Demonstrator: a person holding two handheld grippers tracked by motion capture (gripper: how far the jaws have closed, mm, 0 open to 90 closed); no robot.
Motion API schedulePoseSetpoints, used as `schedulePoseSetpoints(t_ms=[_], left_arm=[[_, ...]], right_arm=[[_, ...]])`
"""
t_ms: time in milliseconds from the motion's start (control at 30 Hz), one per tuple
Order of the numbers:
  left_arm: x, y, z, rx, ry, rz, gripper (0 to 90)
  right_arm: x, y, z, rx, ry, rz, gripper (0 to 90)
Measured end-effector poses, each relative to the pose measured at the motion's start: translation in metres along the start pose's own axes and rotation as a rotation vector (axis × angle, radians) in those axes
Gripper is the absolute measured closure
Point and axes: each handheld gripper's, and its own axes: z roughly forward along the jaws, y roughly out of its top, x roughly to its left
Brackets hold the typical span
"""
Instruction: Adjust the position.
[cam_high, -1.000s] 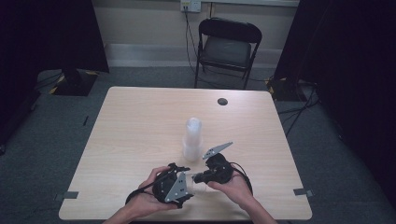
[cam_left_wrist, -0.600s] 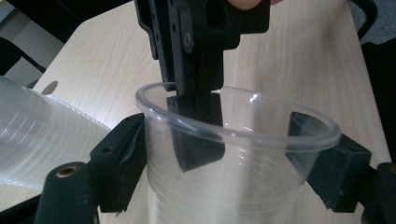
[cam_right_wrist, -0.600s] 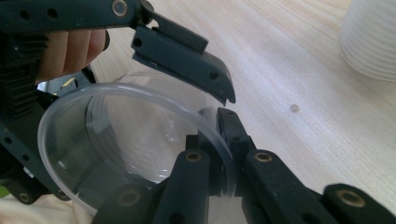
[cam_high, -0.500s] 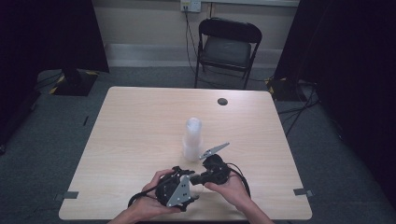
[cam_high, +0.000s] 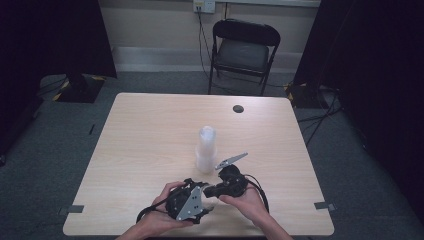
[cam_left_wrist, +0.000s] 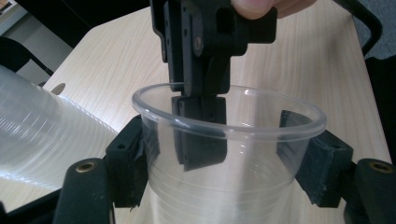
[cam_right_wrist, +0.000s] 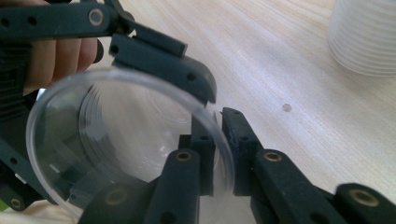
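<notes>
A single clear plastic cup (cam_left_wrist: 219, 186) sits between the two pads of my left gripper (cam_left_wrist: 224, 158), which is shut on its wall, mouth facing the camera. My right gripper (cam_right_wrist: 220, 135) straddles the cup's rim (cam_right_wrist: 140, 79), one pad inside and one outside, shut on it. In the high view both grippers meet near the table's front edge: the left gripper (cam_high: 187, 202) and the right gripper (cam_high: 220, 187). A stack of clear cups (cam_high: 206, 149) stands upright just beyond them, and appears as the stack (cam_left_wrist: 42, 135) and the stack (cam_right_wrist: 364, 37) in the gripper views.
The light wooden table (cam_high: 140, 135) carries a small dark round disc (cam_high: 238, 108) near its far edge. A black folding chair (cam_high: 243, 50) stands behind the table. Dark curtains hang on both sides.
Both hands have shifted slightly toward the table's front edge, and the right gripper has closed in a little on the left one. The stack has not moved.
</notes>
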Motion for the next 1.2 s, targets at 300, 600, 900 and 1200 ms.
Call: schedulePoseSetpoints(t_ms=[300,600,900,1200], left_arm=[[0.001,-0.002,0.0,-0.005,-0.003,-0.028,29.8],[0.008,-0.007,0.0,-0.028,0.013,-0.135,29.6],[0.015,-0.013,-0.003,-0.043,0.003,-0.218,29.7],[0.023,-0.022,-0.004,-0.056,0.017,-0.299,29.7]], right_arm=[[-0.001,-0.001,-0.004,-0.025,-0.008,0.0,76.7],[-0.003,-0.003,-0.01,-0.07,-0.017,-0.016,72.9],[-0.003,-0.002,-0.017,-0.12,-0.013,-0.021,71.5],[-0.004,-0.002,-0.024,-0.208,0.002,-0.037,68.1]])
